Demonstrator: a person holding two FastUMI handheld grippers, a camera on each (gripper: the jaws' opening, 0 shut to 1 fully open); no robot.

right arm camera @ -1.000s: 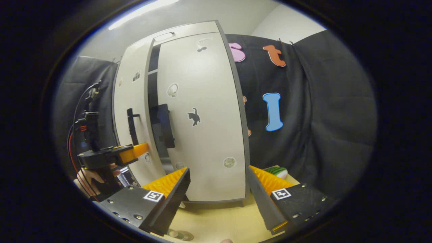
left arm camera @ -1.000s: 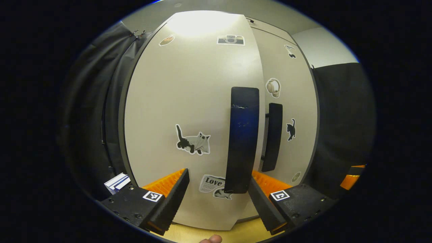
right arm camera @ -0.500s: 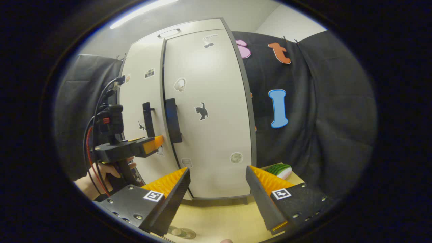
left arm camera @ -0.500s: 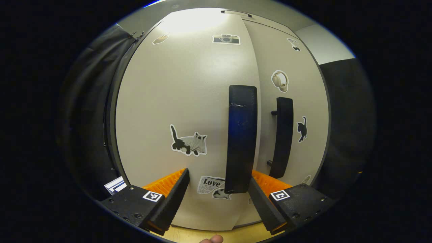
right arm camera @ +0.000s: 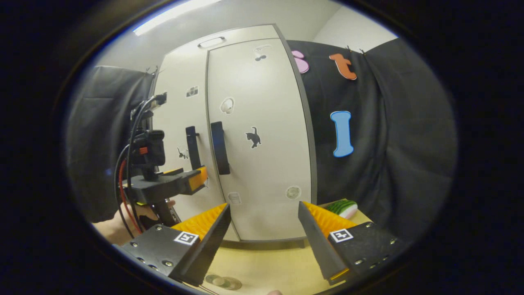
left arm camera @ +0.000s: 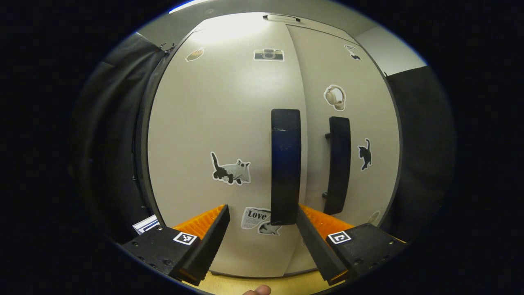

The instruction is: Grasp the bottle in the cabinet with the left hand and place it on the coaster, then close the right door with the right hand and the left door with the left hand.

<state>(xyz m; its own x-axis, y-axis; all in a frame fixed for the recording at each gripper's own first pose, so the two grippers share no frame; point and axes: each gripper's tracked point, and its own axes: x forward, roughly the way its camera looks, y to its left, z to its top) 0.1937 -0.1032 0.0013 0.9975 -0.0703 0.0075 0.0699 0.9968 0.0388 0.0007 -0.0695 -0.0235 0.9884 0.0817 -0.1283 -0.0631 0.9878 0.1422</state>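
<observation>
**Two cabinet doors shut, both grippers spread wide**

Black cloth hangs behind a pale cabinet (right arm camera: 245, 123) on a light wooden table (right arm camera: 270, 266). Its two doors, left door (left arm camera: 221, 135) and right door (right arm camera: 262, 139), sit flush, each with one black handle. The left gripper (left arm camera: 262, 229) faces the left handle (left arm camera: 285, 164), fingers spread wide, holding nothing. The right gripper (right arm camera: 264, 229) is likewise wide and empty. One round coaster (right arm camera: 223, 282) lies on the table below it; I cannot tell where the bottle is.

Black cloth (right arm camera: 393, 135) drapes the booth behind a pale wooden bench (right arm camera: 270, 268). A ceiling light strip (right arm camera: 176, 12) glows overhead against a white wall (right arm camera: 352, 30).
</observation>
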